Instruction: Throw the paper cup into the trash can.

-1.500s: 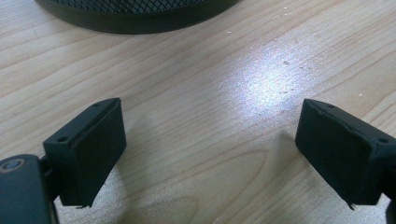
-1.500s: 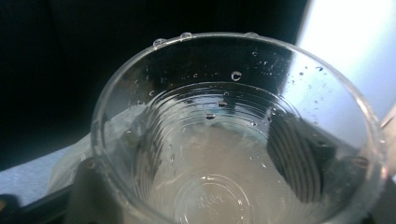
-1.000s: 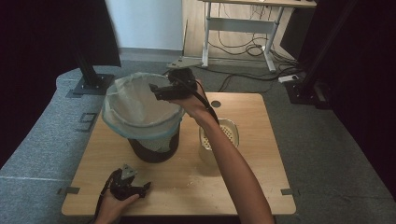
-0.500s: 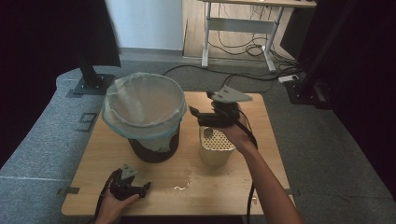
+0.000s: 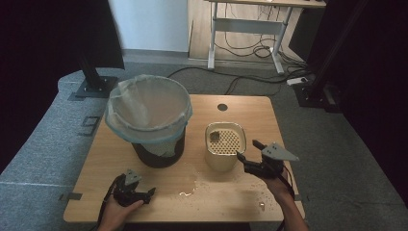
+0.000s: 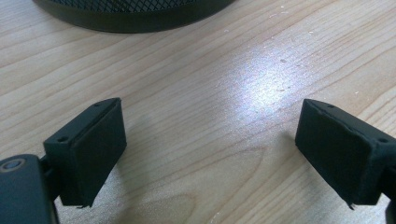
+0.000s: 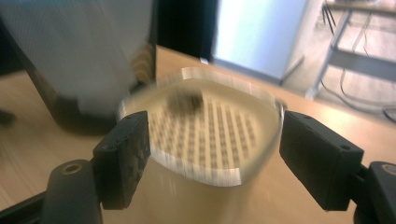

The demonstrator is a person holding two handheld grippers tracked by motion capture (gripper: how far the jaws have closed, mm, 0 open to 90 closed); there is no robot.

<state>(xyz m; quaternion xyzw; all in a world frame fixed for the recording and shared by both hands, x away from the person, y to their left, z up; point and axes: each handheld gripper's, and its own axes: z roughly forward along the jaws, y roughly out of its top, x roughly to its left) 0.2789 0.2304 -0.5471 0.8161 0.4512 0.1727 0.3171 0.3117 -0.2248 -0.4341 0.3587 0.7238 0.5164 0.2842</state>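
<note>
Perforated cream container [image 5: 225,152] stands on crumb-strewn wooden table [image 5: 250,108].

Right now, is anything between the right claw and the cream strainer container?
Nothing visible. The right claw sits just right of the cream container, jaws apart and facing it, with bare table between them.

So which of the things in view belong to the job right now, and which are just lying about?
In the job:
- cream container with the perforated insert, a dark scrap in it
- right gripper, open, reaching for it
- bin with the plastic liner

Lying about:
- left gripper, open, resting on the table
- crumbs on the wood
- desk frame and cables behind
</note>
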